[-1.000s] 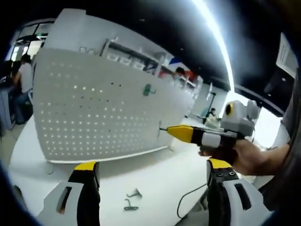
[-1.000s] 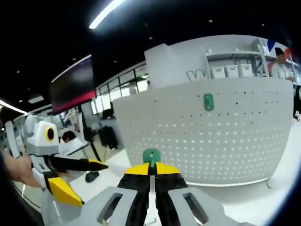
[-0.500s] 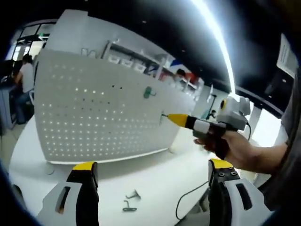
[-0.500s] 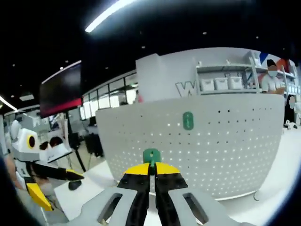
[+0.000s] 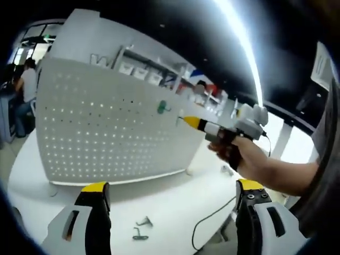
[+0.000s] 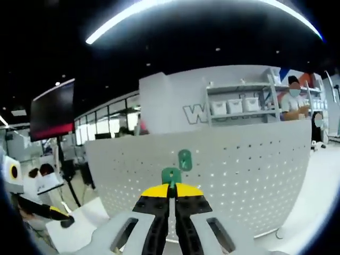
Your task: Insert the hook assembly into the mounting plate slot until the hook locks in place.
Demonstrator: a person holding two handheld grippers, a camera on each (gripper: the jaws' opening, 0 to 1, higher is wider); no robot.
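Observation:
A white perforated mounting plate (image 5: 106,127) stands upright on the white table (image 5: 175,196); a green hook (image 5: 161,108) hangs in its upper part. In the left gripper view my right gripper (image 5: 183,121) comes in from the right, its yellow tips close to the plate just right of that hook. The right gripper (image 6: 170,187) is shut on a second green hook assembly (image 6: 171,176), held just below the mounted hook (image 6: 184,159) on the plate (image 6: 239,175). My left gripper (image 5: 167,188) stands open low over the table, nothing between its jaws.
Two small metal hooks (image 5: 139,228) lie on the table near the left gripper. A black cable (image 5: 210,220) runs across the table at the right. Shelves with white bins (image 6: 234,106) and people stand behind the plate.
The right gripper has moved up and closer to the plate, carrying its green hook toward the mounted one. The left gripper has stayed open and nearly still.

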